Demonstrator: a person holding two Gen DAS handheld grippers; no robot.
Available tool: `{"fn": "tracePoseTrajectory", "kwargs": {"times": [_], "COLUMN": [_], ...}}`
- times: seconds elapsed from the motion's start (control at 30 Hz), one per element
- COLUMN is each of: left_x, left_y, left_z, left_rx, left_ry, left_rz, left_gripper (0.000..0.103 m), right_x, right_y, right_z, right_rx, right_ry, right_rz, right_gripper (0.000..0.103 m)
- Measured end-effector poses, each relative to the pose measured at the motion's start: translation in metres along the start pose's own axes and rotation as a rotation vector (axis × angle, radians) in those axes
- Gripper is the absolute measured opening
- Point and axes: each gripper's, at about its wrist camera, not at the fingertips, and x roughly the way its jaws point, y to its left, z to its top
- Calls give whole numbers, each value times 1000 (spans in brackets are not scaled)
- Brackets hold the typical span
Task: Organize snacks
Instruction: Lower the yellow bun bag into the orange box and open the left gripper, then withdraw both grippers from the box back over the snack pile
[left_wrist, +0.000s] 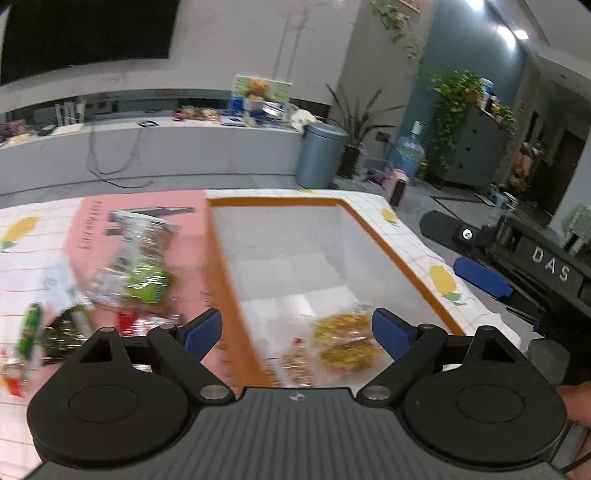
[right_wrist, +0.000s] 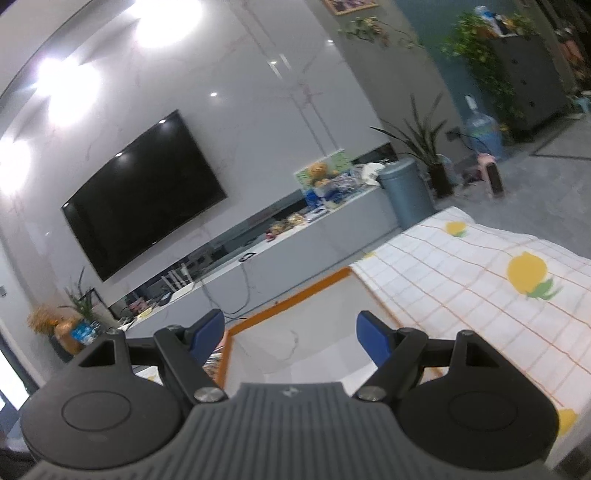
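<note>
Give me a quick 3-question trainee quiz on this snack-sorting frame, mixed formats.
1. True or false: the left hand-held gripper holds a snack packet.
2. Multiple choice: the yellow snack packets lie A) on the pink board B) inside the orange-rimmed white bin C) on the lemon-print tablecloth.
3. Fill in: the right hand-held gripper is ____.

Key: 1 false; 2 B; 3 open, holding nothing.
</note>
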Motion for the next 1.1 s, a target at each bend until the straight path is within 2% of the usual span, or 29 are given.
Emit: {"fn": "tracePoseTrajectory", "kwargs": {"times": [0.2,0.27,0.4,0.53,0.67,0.77,0.9,1.0,1.1], "left_x": [-31,-39,-51,-58,-57,-57,-50,-34,-24], "left_y": [36,50,73,95,113,115,99,78,56], "left_z": [1,-1,-5,-6,5,13,24,36,43], "left_rx": [-39,-54,-85,-144,-205,-229,-210,-188,-169], "left_ry": [-38,-53,-74,-91,-90,-104,-161,-130,-134], "left_rz": [67,106,137,153,138,78,37,12,-27], "left_gripper": [103,103,103,103,103,103,103,103,103], "right_x": [5,8,11,13,20,24,24,24,22], "right_y": [32,44,65,95,113,119,122,114,108], "right_z": [-16,-24,-40,-60,-80,-89,-90,-90,-90], "right_rx": [-86,-115,-152,-283,-371,-412,-467,-458,-442], "right_ry": [6,2,-4,2,42,61,62,80,85], "right_rz": [65,98,164,213,202,207,182,167,162], "right_gripper": [77,77,77,77,73,73,72,72,72]}}
